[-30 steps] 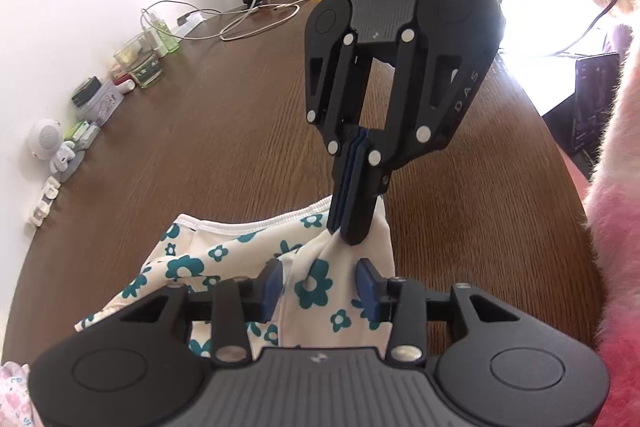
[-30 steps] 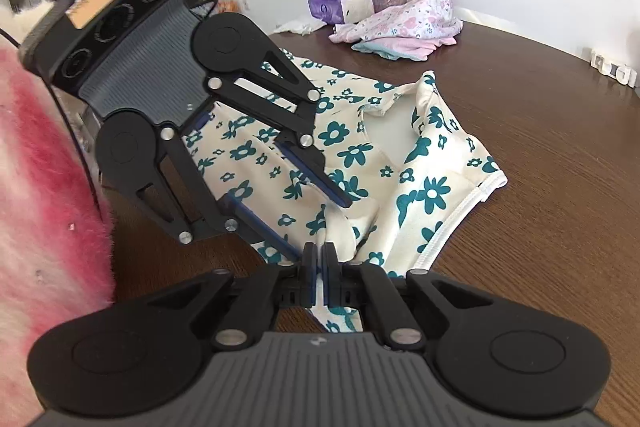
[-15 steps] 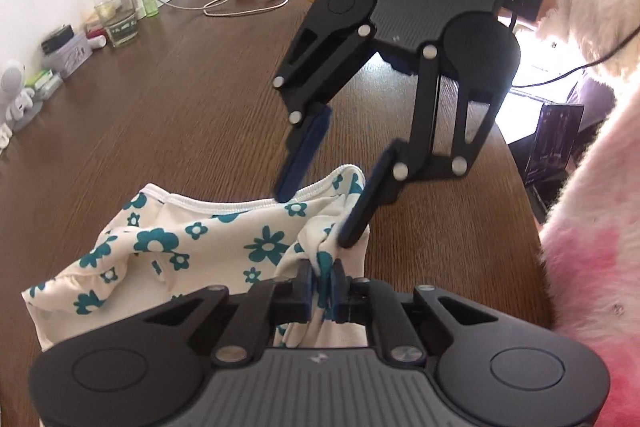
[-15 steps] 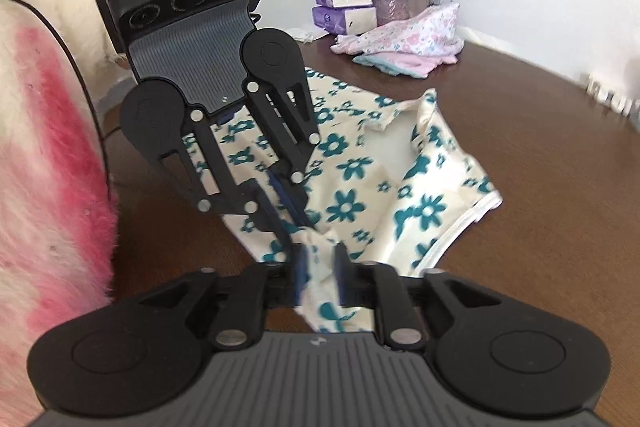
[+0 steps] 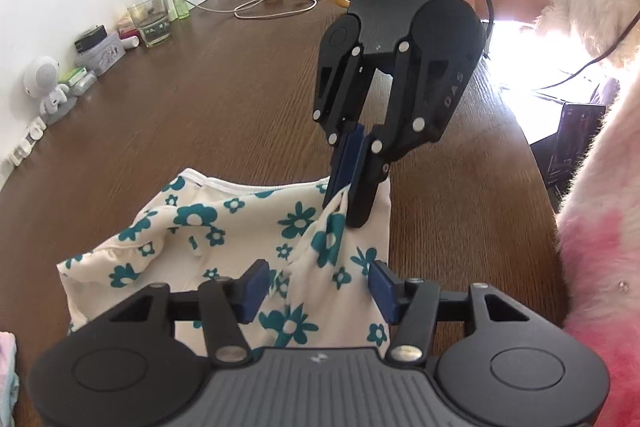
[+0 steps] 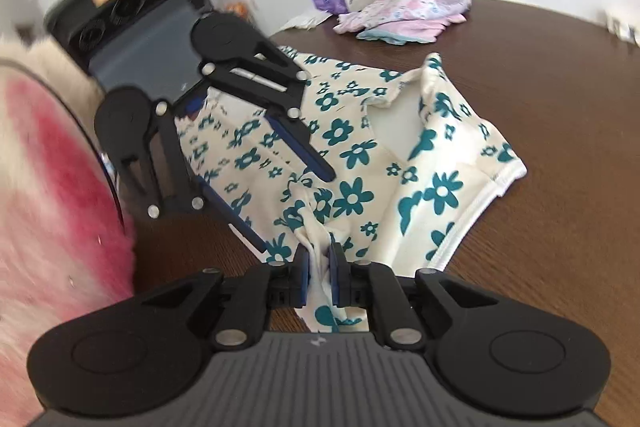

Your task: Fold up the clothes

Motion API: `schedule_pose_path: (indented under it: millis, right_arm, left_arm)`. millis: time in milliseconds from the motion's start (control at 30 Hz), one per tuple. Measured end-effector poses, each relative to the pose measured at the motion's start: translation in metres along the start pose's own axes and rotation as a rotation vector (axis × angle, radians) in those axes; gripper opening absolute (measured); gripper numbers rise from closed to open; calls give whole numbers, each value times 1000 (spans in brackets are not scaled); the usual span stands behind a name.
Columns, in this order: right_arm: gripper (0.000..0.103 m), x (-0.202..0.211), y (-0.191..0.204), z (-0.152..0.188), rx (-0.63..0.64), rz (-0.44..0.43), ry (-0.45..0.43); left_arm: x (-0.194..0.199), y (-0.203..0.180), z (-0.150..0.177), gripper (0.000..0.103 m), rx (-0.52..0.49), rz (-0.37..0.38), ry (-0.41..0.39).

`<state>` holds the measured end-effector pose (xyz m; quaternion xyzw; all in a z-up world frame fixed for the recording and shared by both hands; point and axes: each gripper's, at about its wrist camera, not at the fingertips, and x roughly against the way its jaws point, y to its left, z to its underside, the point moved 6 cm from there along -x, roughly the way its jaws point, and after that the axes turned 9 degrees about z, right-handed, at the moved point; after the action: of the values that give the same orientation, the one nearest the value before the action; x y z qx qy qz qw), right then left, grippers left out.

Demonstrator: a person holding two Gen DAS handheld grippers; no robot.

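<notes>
Right tongs (image 6: 319, 277) angle down, closing on floral garment (image 6: 400, 163); left tongs (image 5: 316, 291) opening, released.

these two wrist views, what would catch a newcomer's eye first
The cream garment with teal flowers, crumpled mid-table on the dark wooden table, stands out first. The right hand-held gripper is closing on a bunched fold of it, while the left hand-held gripper is opening, pads off the cloth between them. A fluffy pink and white sleeve fills the edge.
</notes>
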<state>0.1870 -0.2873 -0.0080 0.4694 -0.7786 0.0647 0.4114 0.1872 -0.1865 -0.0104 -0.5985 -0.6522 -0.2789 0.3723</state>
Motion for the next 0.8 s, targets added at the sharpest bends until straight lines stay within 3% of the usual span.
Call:
schedule_pose_path:
  millis: [33, 100, 233, 267, 300, 333, 400, 467, 500, 533, 567, 733, 800]
  right_arm:
    - [9, 0, -3, 1, -28, -18, -4]
    - [9, -2, -4, 2, -32, -20, 7]
    - [18, -5, 7, 3, 60, 40, 23]
    - [23, -4, 11, 2, 97, 61, 17]
    - [36, -3, 16, 1, 133, 83, 11]
    - [39, -3, 21, 1, 177, 103, 4]
    - [39, -5, 30, -1, 244, 125, -5]
    - [34, -9, 30, -3, 246, 120, 3]
    - [18, -12, 27, -3, 228, 116, 16]
    - [11, -14, 24, -4, 207, 107, 28]
    - [11, -17, 20, -6, 173, 89, 34]
    - [10, -18, -4, -5, -61, -20, 46]
    - [10, -20, -11, -4, -126, -59, 52]
  left_arm:
    - [-2, 2, 1, 32, 18, 22, 9]
    - [-5, 6, 2, 10, 57, 60, 25]
    - [-4, 12, 2, 9, 121, 90, 28]
    - [-4, 13, 3, 9, 141, 99, 26]
    - [-4, 14, 3, 9, 160, 109, 24]
    - [-4, 14, 4, 9, 175, 117, 23]
    - [-3, 14, 4, 11, 194, 123, 19]
    - [2, 14, 4, 19, 200, 112, 4]
    - [6, 14, 3, 30, 201, 101, -10]
    - [10, 14, 3, 41, 200, 91, -26]
    - [14, 14, 3, 44, 197, 75, -38]
    - [17, 14, 4, 44, 137, -6, -41]
    - [12, 14, 6, 42, 114, -5, -24]
